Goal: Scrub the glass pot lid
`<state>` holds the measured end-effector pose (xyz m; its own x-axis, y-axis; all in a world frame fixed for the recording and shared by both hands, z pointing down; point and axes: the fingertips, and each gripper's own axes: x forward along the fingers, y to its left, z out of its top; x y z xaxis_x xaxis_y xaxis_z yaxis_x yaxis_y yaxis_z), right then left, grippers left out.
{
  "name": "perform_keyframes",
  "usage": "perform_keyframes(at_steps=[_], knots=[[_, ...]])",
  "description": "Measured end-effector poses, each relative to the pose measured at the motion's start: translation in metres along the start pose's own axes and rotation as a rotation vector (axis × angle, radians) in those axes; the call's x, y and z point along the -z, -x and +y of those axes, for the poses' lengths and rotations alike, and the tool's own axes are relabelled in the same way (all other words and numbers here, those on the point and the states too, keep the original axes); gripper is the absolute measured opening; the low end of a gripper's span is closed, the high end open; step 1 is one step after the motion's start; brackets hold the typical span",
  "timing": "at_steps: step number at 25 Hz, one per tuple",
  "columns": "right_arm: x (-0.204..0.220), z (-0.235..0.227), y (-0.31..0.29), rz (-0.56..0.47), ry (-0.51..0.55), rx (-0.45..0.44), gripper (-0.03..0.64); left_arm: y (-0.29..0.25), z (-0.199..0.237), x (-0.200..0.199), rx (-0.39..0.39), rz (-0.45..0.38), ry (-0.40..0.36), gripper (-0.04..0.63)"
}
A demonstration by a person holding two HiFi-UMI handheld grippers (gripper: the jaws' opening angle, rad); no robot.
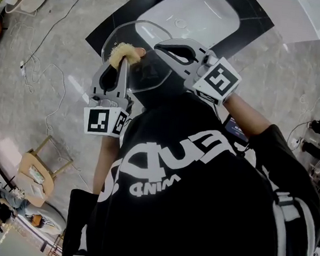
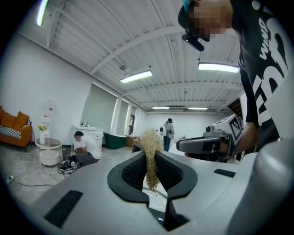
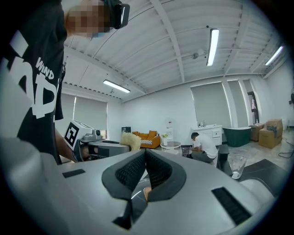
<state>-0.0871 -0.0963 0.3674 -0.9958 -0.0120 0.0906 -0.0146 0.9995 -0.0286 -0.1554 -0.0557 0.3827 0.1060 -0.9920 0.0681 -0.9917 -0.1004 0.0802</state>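
1. Right gripper (image 1: 160, 48): my fingers are pressed together on the rim of the glass pot lid (image 1: 124, 33). They hold it in the air above the white basin (image 1: 200, 12).
2. Left gripper (image 1: 123, 64): my fingers pinch a fibrous loofah scrubber (image 1: 128, 52), which is positioned at the lid's left edge. I cannot confirm contact.
3. Status: the tool and the lid are both in hand and brought close.
4. Remaining, in my estimate: nearly all of the scrubbing across the glass. No foam or water shows.
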Motion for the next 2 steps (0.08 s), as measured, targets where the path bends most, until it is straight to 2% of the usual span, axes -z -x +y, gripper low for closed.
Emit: perform_keyframes(at_steps=[2], knots=[[0.0011, 0.0001, 0.0, 0.005, -0.001, 0.004, 0.014, 0.0005, 0.0, -0.0002, 0.002, 0.0, -0.002, 0.049]])
